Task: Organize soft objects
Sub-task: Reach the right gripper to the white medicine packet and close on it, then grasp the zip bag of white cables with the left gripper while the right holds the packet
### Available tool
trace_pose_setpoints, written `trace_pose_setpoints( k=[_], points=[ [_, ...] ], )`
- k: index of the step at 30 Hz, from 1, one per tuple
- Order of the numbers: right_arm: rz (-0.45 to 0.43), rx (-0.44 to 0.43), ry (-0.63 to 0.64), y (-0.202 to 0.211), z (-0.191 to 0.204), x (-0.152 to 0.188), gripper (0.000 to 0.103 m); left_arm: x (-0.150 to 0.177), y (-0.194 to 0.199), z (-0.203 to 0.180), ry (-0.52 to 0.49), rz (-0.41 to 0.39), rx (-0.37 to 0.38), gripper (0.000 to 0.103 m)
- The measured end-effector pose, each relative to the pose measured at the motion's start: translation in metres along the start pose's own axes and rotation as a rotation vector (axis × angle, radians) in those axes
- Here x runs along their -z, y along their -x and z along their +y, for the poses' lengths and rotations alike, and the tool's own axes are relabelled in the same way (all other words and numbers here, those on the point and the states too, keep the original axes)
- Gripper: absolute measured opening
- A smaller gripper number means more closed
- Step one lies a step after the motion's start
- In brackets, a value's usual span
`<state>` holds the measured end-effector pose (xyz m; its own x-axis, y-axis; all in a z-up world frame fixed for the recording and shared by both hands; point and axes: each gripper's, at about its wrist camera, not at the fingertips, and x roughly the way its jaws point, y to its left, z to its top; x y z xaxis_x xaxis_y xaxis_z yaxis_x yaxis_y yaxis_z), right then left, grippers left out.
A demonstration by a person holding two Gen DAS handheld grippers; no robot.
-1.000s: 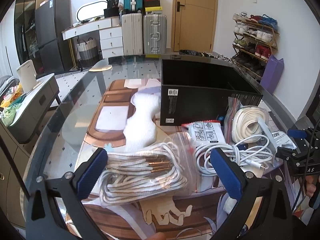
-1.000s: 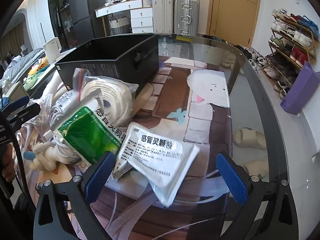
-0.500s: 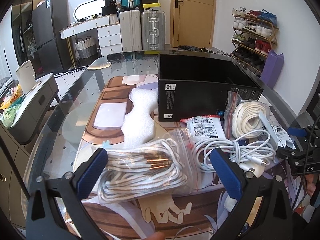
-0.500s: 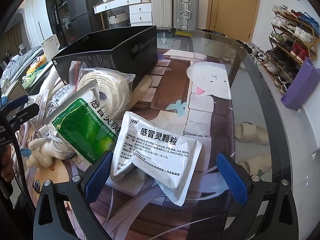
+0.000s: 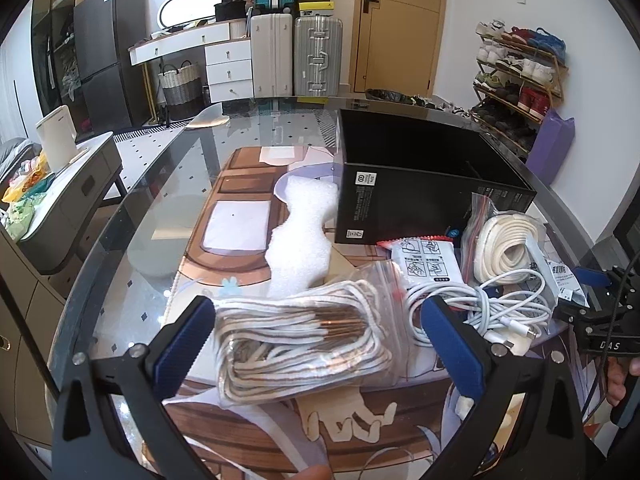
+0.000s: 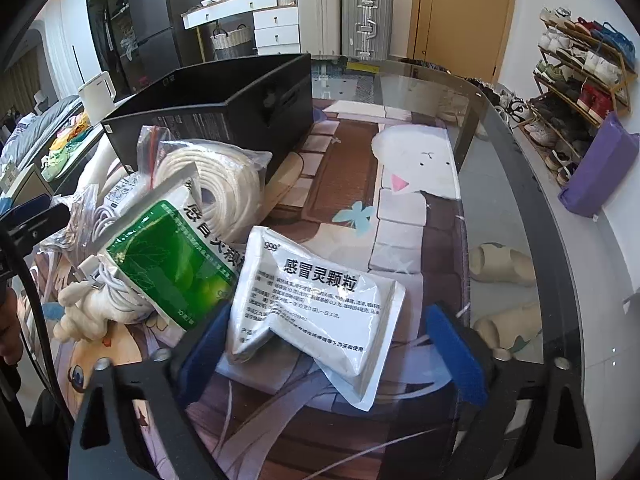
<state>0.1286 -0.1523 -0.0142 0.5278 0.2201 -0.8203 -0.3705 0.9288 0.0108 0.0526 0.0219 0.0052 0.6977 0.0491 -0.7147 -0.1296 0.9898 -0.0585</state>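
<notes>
White sachet [image 6: 316, 304]: right gripper [image 6: 332, 340] closing in, its spread fingers now flanking it on the counter [image 6: 500, 216]; grasp looking imminent. Left gripper [image 5: 316, 340], fingers apart, hovering over bagged cord [image 5: 296, 340].

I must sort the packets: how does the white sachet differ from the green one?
The white sachet has black text only; the green sachet has a green panel. The white one lies on the table mat; the green one leans on the cables. Both are sealed soft packets.
</notes>
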Motion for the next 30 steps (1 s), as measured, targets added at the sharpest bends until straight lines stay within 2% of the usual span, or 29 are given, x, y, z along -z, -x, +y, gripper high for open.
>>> trace_pose_setpoints(
  k=[3,4,5,6,10,22,27,30],
  points=[
    [-0.006,-0.006,0.009,0.002,0.002,0.000,0.076,0.000,-0.001,0.002,0.005,0.009,0.006,0.103],
    [-0.008,-0.009,0.015,0.003,0.002,0.001,0.071,0.000,-0.002,0.002,0.005,0.012,0.009,0.103],
    [-0.011,-0.013,0.019,0.004,0.002,0.001,0.060,0.000,-0.002,0.002,0.006,0.017,0.013,0.103],
    [-0.013,-0.015,0.017,0.005,0.001,0.000,0.054,0.000,-0.003,0.003,0.008,0.020,0.015,0.103],
    [-0.017,-0.010,0.035,0.006,0.001,0.001,0.053,0.000,-0.004,0.007,0.014,0.026,0.016,0.103],
    [-0.114,-0.014,0.042,0.037,0.002,-0.005,0.052,0.002,-0.004,-0.002,-0.031,0.049,0.017,0.103],
    [-0.121,-0.020,0.041,0.041,0.003,-0.005,0.052,0.005,0.000,-0.014,-0.086,0.032,-0.009,0.103],
    [-0.124,-0.024,0.043,0.043,0.004,-0.004,0.052,0.009,-0.006,-0.019,-0.115,0.049,-0.017,0.103]
  ],
)
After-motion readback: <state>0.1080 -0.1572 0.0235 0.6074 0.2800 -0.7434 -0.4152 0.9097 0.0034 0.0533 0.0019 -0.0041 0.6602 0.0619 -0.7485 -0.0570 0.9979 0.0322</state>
